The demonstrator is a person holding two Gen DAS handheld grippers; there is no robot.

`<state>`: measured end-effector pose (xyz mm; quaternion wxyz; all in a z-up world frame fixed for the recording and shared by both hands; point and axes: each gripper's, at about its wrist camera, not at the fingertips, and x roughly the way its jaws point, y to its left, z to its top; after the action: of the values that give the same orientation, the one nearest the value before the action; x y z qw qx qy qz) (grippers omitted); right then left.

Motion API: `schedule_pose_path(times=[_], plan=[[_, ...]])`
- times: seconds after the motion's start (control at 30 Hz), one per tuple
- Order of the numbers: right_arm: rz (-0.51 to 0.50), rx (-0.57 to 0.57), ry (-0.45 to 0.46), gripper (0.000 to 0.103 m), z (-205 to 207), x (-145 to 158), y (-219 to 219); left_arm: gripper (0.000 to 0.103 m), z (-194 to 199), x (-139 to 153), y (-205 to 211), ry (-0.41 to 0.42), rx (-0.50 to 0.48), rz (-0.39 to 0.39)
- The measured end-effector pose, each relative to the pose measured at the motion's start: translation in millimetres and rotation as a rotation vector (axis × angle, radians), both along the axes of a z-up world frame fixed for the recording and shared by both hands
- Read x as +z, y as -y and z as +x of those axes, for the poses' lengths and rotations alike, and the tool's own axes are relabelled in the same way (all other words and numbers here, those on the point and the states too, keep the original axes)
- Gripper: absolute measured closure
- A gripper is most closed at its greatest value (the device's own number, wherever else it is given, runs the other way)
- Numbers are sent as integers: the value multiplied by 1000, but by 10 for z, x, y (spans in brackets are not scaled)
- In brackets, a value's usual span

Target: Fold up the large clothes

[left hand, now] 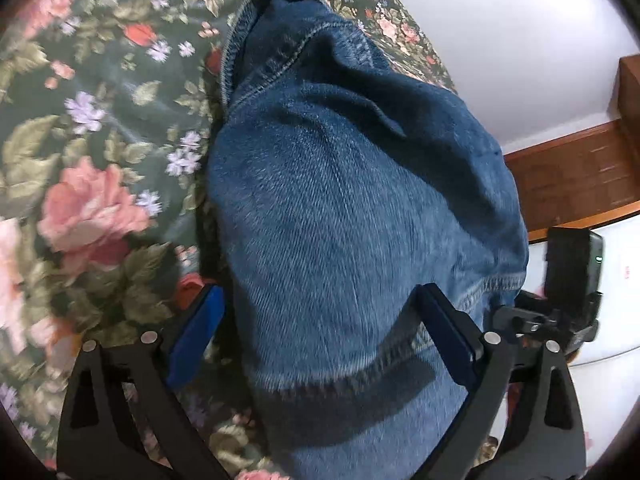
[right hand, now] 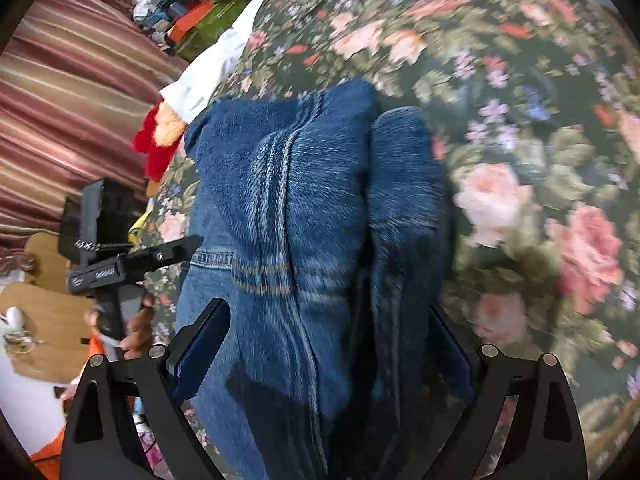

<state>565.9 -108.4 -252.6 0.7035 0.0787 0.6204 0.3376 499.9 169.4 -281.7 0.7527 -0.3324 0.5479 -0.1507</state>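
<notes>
Blue denim jeans (left hand: pixel 340 200) lie bunched on a dark floral bedspread (left hand: pixel 80 160). My left gripper (left hand: pixel 322 320) stands open, its blue-padded fingers wide on either side of the denim near a stitched hem. The right wrist view shows the jeans (right hand: pixel 300 200) folded into thick layers with a stitched seam down the middle. There my right gripper (right hand: pixel 326 340) is also open and straddles the denim, with the bedspread (right hand: pixel 520 120) beyond. Each gripper appears in the other's view: the right one (left hand: pixel 572 280), and the left one (right hand: pixel 100 260) held by a hand (right hand: pixel 136 328).
A white wall and brown wooden furniture (left hand: pixel 572 172) lie past the bed's right edge. In the right wrist view, a striped fabric (right hand: pixel 60 100), a red soft toy (right hand: pixel 158 148), a white cloth (right hand: pixel 216 64) and a clutter pile (right hand: pixel 180 12) sit left of the bed.
</notes>
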Motion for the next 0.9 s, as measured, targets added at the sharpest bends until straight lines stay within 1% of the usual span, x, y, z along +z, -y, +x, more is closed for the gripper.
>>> schedule_pose_path(times=[0.07, 0.23, 0.27, 0.3, 0.33, 0.4, 0.43, 0.5, 0.57, 0.67, 0.7, 0.77, 0.9], plan=[[10, -5, -36, 10, 67, -98, -48, 4, 65, -59, 55, 5, -12, -25], [34, -17, -68, 9, 176, -245, -101, 3, 162, -105, 138, 16, -13, -31], [42, -21, -73, 10, 186, -259, -108, 4, 167, -93, 146, 24, -9, -26], [48, -20, -75, 12, 202, -261, -115, 8, 166, -77, 132, 31, -5, -23], [52, -23, -73, 13, 209, -262, -121, 10, 156, -51, 140, 39, 0, -13], [43, -24, -61, 27, 193, -260, -148, 16, 120, 17, 166, 46, -6, 21], [39, -21, -54, 32, 174, -253, -161, 17, 104, 59, 189, 52, -14, 41], [25, -14, -31, 41, 134, -202, -188, 22, 78, 134, 234, 62, -22, 65], [19, -17, -13, 47, 102, -140, -195, 25, 45, 232, 272, 75, -32, 89], [26, -31, 6, 55, 44, -40, -196, 29, -27, 434, 332, 122, -50, 130], [26, -25, 20, 56, 10, 10, -203, 30, -43, 483, 335, 130, -52, 137], [24, -9, 61, 59, -81, 146, -226, 32, -96, 669, 312, 157, -55, 156], [17, 2, 120, 61, -242, 418, -294, 35, -246, 1021, 274, 218, -53, 187]])
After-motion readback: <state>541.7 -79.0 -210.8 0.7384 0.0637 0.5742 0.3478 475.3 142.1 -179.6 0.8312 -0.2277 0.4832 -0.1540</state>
